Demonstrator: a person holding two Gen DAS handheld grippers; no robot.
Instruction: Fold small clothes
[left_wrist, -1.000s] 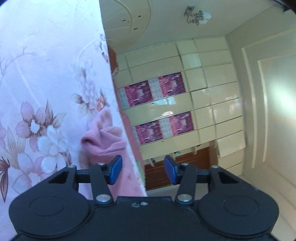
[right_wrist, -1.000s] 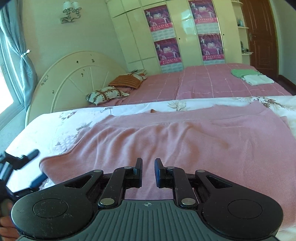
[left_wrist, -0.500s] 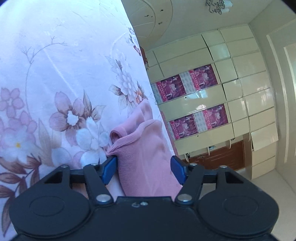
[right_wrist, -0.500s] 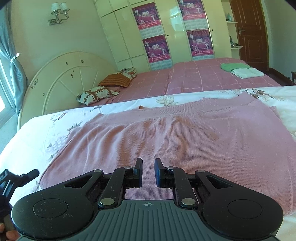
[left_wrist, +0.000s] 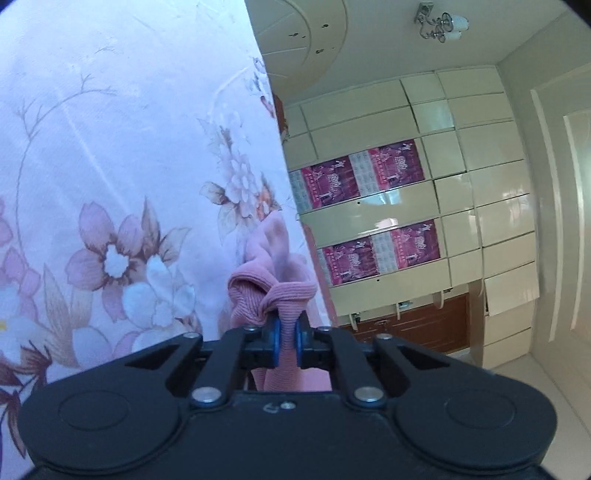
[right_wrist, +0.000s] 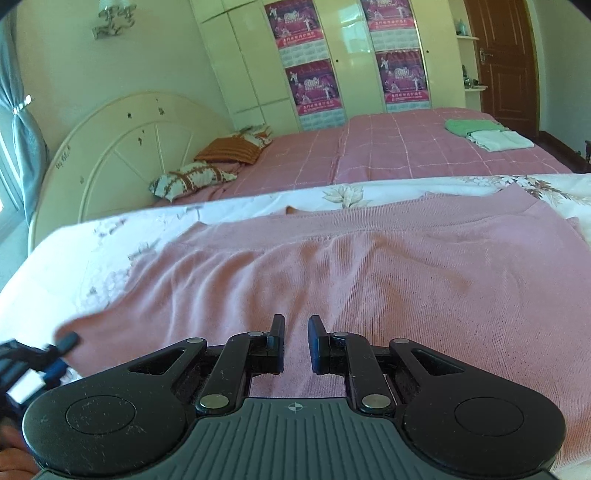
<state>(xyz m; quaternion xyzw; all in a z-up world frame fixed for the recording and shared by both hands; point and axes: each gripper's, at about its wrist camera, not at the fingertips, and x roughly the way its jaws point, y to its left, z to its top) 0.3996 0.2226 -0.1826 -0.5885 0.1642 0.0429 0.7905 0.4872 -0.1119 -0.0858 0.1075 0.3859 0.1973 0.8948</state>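
Left gripper (left_wrist: 286, 341) is clamped on a bunched corner of the pink garment (right_wrist: 369, 280), blue pads (left_wrist: 275, 341) pinching the knit fabric, which puckers into a knot just above the jaws. The left view is rolled sideways, so the floral bedsheet (left_wrist: 110, 184) fills its left half like a wall.

Right gripper (right_wrist: 295, 341) hovers low over the garment's near edge with fingers apart by a narrow gap and nothing between them. The garment lies spread flat across the sheet, with mild wrinkles at the middle and the left corner lifted toward the other gripper (right_wrist: 55, 350) (blurred at the frame's left edge).

Around: a second bed with a pink checked cover (right_wrist: 406, 147) behind, a folded green item (right_wrist: 469, 125) and a folded white item (right_wrist: 498, 140) stacked on its far right, and two patterned pillows (right_wrist: 192, 177) near the rounded cream headboard (right_wrist: 129, 147). Cream wardrobe doors carry purple posters (right_wrist: 314, 85); brown door (right_wrist: 506, 59) at far right. Nothing lies on top of the garment.
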